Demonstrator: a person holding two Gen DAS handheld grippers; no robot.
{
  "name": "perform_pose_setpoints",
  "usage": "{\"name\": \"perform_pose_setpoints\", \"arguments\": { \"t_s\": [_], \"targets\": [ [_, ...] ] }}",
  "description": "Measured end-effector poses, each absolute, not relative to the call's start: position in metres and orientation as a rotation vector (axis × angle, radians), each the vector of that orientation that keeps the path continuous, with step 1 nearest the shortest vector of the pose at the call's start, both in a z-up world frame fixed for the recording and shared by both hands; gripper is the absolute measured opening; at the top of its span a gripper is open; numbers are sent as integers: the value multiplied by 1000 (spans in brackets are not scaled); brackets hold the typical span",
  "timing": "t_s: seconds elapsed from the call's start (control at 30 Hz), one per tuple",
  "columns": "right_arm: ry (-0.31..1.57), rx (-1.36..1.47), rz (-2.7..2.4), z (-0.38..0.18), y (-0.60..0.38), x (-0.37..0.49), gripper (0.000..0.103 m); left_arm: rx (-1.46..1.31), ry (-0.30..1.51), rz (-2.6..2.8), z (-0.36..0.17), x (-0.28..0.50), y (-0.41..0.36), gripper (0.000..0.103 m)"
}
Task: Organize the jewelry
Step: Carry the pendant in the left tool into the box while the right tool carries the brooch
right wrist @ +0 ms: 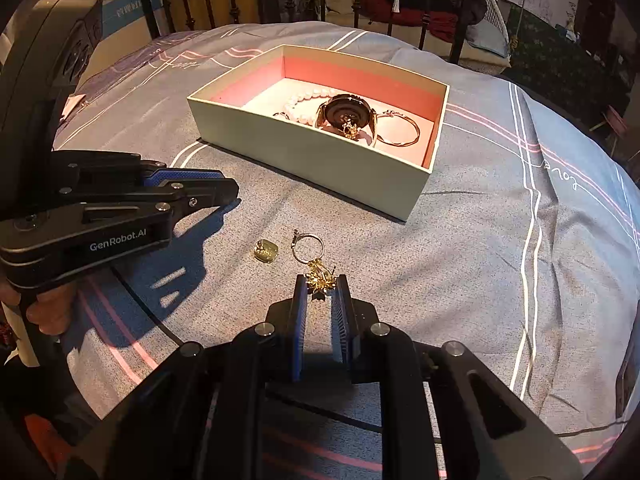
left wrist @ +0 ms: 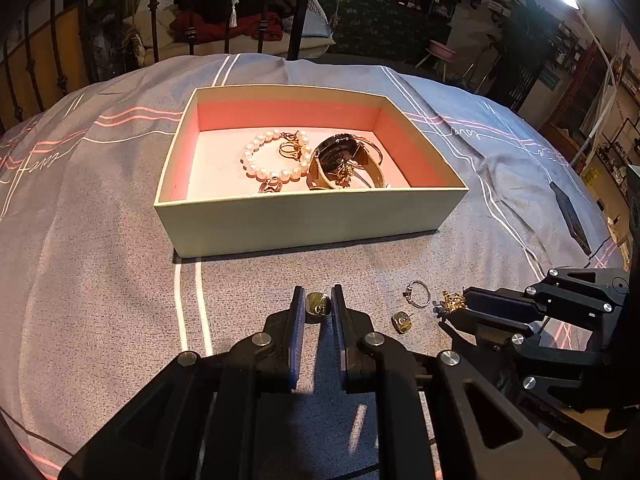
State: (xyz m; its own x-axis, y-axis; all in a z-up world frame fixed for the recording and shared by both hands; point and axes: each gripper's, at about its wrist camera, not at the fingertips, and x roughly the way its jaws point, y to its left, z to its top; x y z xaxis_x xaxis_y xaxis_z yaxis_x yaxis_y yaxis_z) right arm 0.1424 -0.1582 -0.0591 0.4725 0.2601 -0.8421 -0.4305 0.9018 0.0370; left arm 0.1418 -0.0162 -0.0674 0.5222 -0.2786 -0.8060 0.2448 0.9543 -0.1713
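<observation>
A square gold earring [left wrist: 318,304] is clamped between the nearly closed jaws of the left gripper [left wrist: 318,305], low over the bedspread [left wrist: 100,240] just in front of the near wall of the open box [left wrist: 304,220]. A gold floral piece [right wrist: 320,277] is pinched in the same way by the right gripper [right wrist: 322,290], whose jaws are drawn in almost fully around it. Between the two grippers, a second square gold earring [right wrist: 266,251] and a silver ring [right wrist: 308,245] are left lying on the cloth, close together and just beside the floral piece; the ring appears to touch it. A bare strip of bedspread is kept open between these pieces and the box.

Inside the box, on its pink floor, a pearl bracelet [left wrist: 276,156], a gold ring [left wrist: 291,148] and a black-faced watch [left wrist: 340,152] are gathered toward the right half; the left half is uncovered. From the right wrist view a thin gold bangle [right wrist: 398,130] is shown flat by the box's right wall, less plainly seen from the left wrist. Only in the right wrist view are part of the person's hand [right wrist: 48,304] on the left gripper's handle and its printed label visible.

The bed is covered in grey cloth crossed by white and pink lines. A black metal bedstead [left wrist: 298,12] is seen behind it, with piled clothing [left wrist: 240,12] beyond.
</observation>
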Motion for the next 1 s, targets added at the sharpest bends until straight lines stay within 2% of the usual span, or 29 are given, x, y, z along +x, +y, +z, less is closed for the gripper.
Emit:
{"name": "perform_pose_setpoints", "arguments": {
  "t_s": [0.6,1.0],
  "targets": [
    [718,-89,399,8,-151,192,15,-46,806,-332,12,184,-22,13],
    [691,-36,292,-5,-155,233,15,-87,873,-266,-7,238,-20,13]
  ]
}}
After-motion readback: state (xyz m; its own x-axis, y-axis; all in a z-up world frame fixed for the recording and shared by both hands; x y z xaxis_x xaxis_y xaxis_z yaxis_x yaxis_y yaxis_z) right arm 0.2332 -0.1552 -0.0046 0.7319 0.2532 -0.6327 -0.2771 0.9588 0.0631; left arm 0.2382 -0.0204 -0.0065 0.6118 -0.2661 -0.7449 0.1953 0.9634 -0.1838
